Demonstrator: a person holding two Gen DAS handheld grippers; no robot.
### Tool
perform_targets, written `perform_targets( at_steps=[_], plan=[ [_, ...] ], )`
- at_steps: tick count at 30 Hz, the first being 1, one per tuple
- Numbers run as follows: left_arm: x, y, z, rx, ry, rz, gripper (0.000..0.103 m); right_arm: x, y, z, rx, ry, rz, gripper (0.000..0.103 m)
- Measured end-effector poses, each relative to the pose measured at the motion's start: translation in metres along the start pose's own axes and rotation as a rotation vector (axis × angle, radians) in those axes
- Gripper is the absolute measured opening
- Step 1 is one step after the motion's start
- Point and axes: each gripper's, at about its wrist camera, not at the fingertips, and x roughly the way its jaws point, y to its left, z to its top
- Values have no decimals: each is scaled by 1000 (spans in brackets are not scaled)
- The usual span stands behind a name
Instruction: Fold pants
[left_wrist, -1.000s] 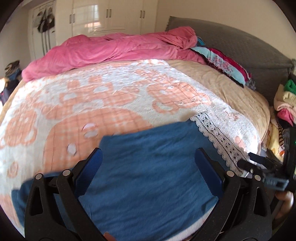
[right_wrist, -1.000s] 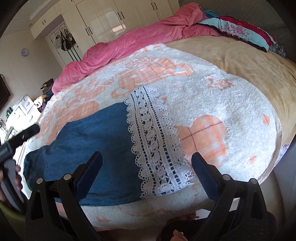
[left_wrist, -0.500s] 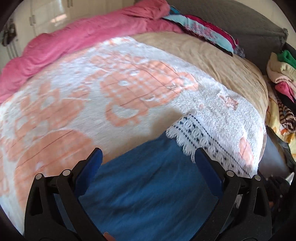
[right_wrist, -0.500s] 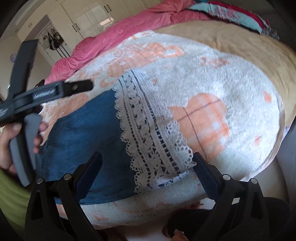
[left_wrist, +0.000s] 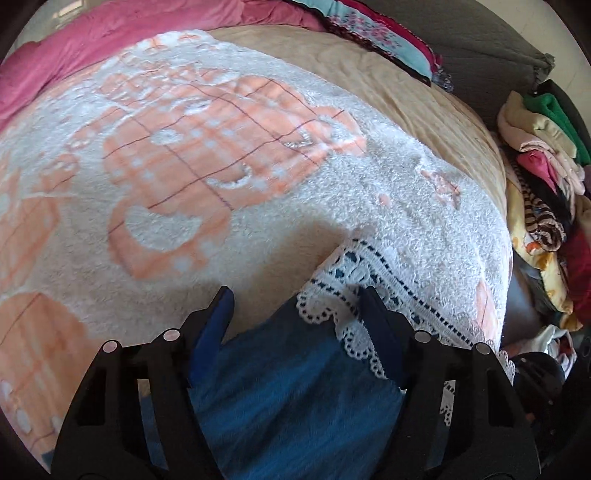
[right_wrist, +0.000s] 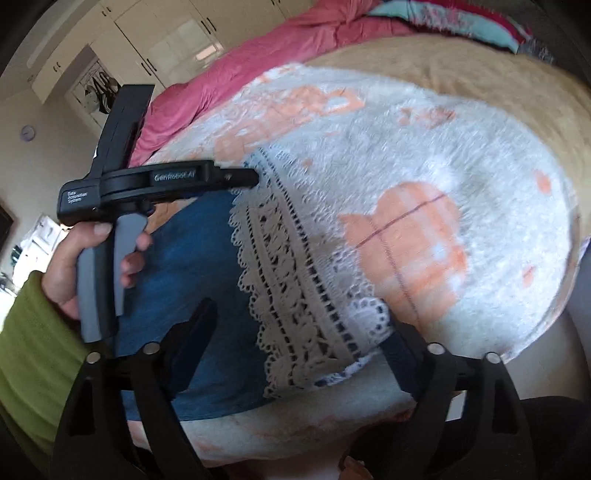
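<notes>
The blue pants (left_wrist: 295, 391) with a white lace hem (left_wrist: 369, 273) lie flat on the white and orange blanket (left_wrist: 207, 155) at the bed's near edge. My left gripper (left_wrist: 295, 306) is open, its fingers straddling the far corner where blue cloth meets lace, low over it. In the right wrist view the pants (right_wrist: 192, 266) and lace hem (right_wrist: 295, 280) lie below my right gripper (right_wrist: 295, 332), which is open around the lace's near end. The left gripper body (right_wrist: 155, 181) and hand show there at left.
A pink duvet (left_wrist: 110, 40) and floral pillow (left_wrist: 376, 37) lie at the far side of the bed. A pile of mixed clothes (left_wrist: 543, 177) stands to the right. White wardrobes (right_wrist: 166, 44) stand beyond the bed.
My left gripper has moved forward and right along the pants to the lace corner, and its fingers have narrowed. My right gripper has dropped closer to the lace's near end.
</notes>
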Motion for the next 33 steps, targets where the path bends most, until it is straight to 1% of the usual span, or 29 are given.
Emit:
perform_targets(
  at_steps=[2,4,5,6,7,8,11,13,16,17,18,20,21,24,27,30,32,33],
  plan=[
    [3,0,1,7,-7,-30,64,0,4,-1,-24,1,7,88],
    [3,0,0,9,-4,-66,51,-1,5,-1,-32,-6,30,78],
    [2,-1,0,10,3,-99,33,-1,5,-1,-33,-8,40,66],
    [0,-3,0,17,1,-131,28,0,4,0,-33,-7,45,55],
    [-1,-6,-1,30,-4,-122,28,0,4,0,-34,-6,57,53],
    [0,-9,-1,42,-7,-108,28,1,5,0,-44,-7,62,53],
    [6,-6,-3,12,-14,-107,32,6,6,2,-37,-7,53,53],
    [9,-5,-4,-3,-22,-112,32,8,5,3,-24,-2,58,54],
    [6,-7,-5,-6,-18,-103,25,10,11,5,-55,-5,65,54],
    [4,-9,-5,-8,-23,-99,21,9,12,4,-62,-7,85,49],
    [3,-10,-4,-10,-22,-97,16,8,13,5,-68,-11,105,38],
    [-3,-7,-5,-27,-32,-105,10,8,17,6,-85,-17,149,31],
    [-9,-4,-6,-45,-47,-129,9,6,23,5,-104,-25,173,29],
    [-34,7,-10,-96,-111,-202,8,-1,36,3,-156,-61,214,28],
    [-73,25,-24,-142,-194,-247,8,-8,54,-2,-224,-87,263,27],
    [-108,48,-48,-195,-261,-262,8,-15,87,-8,-331,-108,315,27],
    [-128,66,-66,-237,-295,-255,8,-20,125,-16,-479,-126,313,27],
    [-139,80,-82,-271,-314,-255,11,-21,144,-23,-560,-132,298,28]
  ],
)
